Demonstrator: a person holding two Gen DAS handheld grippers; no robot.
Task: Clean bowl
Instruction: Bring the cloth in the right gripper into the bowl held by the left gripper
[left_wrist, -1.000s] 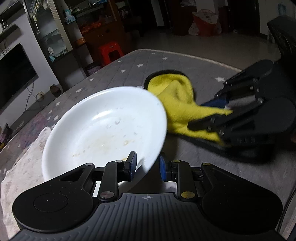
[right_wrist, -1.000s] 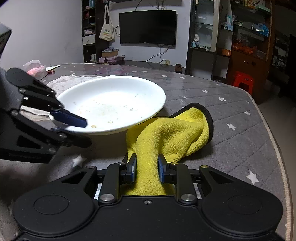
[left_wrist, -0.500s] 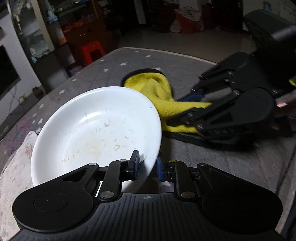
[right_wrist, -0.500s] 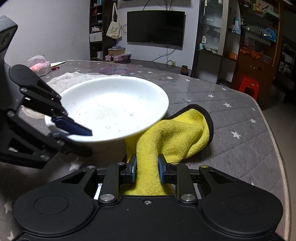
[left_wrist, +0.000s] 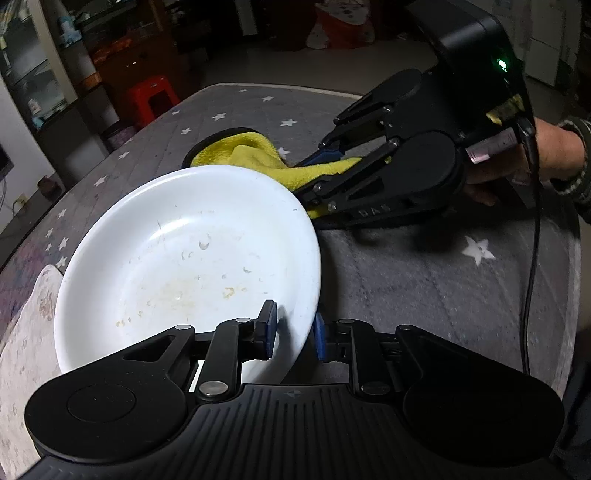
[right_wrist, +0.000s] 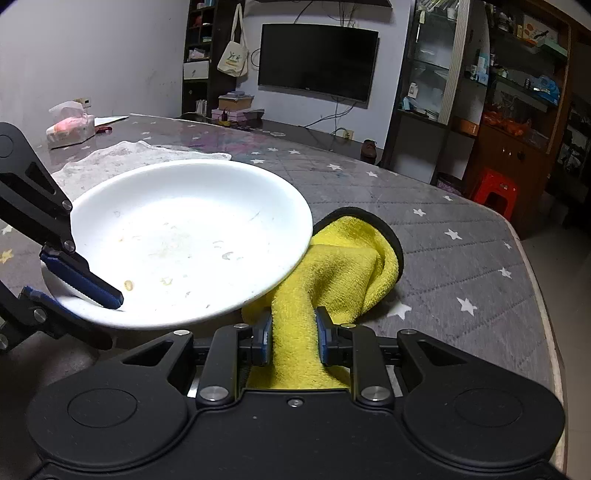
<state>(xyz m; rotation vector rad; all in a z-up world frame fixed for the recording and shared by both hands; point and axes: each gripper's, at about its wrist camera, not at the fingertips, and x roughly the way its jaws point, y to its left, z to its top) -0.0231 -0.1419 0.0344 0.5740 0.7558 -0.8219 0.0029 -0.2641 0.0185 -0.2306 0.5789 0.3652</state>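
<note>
Left gripper (left_wrist: 293, 334) right up close, its blue fingers (left_wrist: 266, 334) clamped on the near rim of the white bowl (left_wrist: 192, 258), one pad inside the dish, one underneath. The outer pad is mostly lost behind the rim. The bowl is tipped up off the table (left_wrist: 424, 280), its lower left edge cut off by the gripper's black body. Dried yellowish smears and crumbs dot the inside; what they are is hard to make out.

Over to the right wrist view: the right gripper (right_wrist: 293, 334) is squeezing a bunched neck of the yellow cloth (right_wrist: 343, 269) between its fingers (right_wrist: 263, 341). The cloth runs forward and slips under the bowl's far-right rim, so part of it is hidden there. Its dark trim curls round the far end, lying on the grey star-patterned table cover (right_wrist: 461, 258).

Just past the bowl, from the left wrist view, the person's right hand (left_wrist: 546, 155) grips the handle, the sleeve cut off at the frame edge. A black cable (left_wrist: 532, 258) drops from it.

Further back, a pale lacy cloth (right_wrist: 122, 158) lies half behind the bowl, then a tissue pack (right_wrist: 70, 125) near the table's far corner. Beyond, a dark TV (right_wrist: 317, 61) on the wall and a red stool (right_wrist: 493, 192) by dim shelving, contents unclear.
</note>
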